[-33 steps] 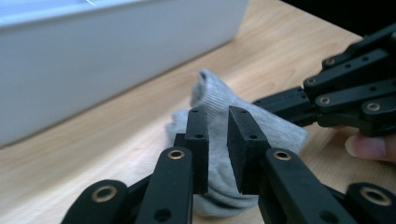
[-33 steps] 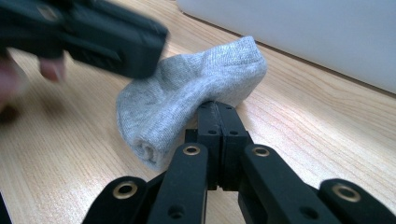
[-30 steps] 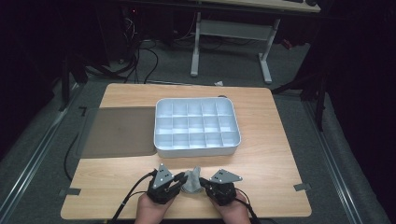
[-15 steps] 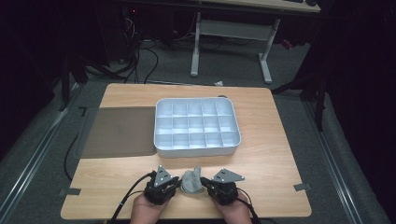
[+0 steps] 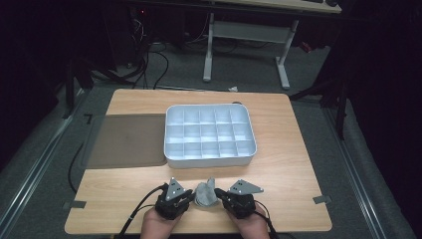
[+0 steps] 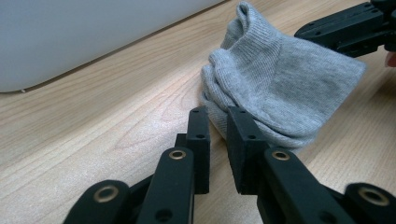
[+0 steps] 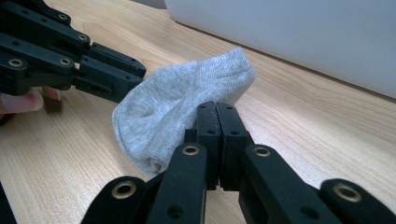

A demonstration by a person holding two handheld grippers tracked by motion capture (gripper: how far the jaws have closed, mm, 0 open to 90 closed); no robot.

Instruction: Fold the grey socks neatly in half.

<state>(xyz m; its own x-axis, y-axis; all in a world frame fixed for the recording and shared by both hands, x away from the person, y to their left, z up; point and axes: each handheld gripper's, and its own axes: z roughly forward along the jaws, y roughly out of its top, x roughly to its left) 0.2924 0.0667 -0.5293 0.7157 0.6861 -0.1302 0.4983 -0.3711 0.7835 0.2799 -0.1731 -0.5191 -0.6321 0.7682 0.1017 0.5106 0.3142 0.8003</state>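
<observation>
Two hand-held grippers flank grey sock (image 5: 205, 194) near table front edge — right (image 7: 217, 109) clamps it, left (image 6: 218, 116) slightly apart.

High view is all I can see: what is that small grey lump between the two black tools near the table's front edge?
Observer: A grey knitted ankle sock, crumpled on the wooden table.
Operator: Is either tool gripping it?
Observer: The right gripper has its jaws closed together at the sock's edge, apparently pinching it.
Operator: And the other?
Observer: The left gripper has a narrow gap between its jaws, tips against a fold of the sock.
</observation>
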